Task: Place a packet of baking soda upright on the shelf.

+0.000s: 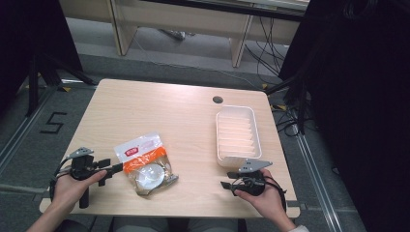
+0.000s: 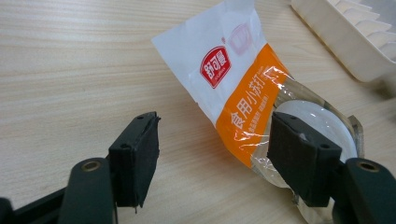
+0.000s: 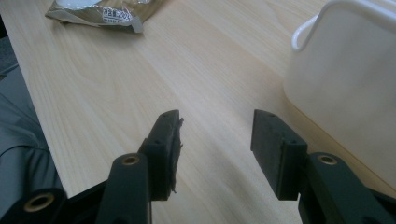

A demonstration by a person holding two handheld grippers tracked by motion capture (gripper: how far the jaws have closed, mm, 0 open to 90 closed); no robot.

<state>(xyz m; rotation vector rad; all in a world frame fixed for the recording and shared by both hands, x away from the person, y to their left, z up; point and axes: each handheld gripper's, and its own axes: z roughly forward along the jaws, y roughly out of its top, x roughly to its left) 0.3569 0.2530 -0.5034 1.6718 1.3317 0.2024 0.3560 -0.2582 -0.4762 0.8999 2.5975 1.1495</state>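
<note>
Both tongs (image 1: 116, 168) (image 1: 226, 180) gape empty; the packet (image 1: 146, 163) lies long-axis diagonal, white end pointing far-left.

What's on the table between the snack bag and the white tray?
Nothing: in the high view, bare wood separates the snack bag from the white tray.
</note>
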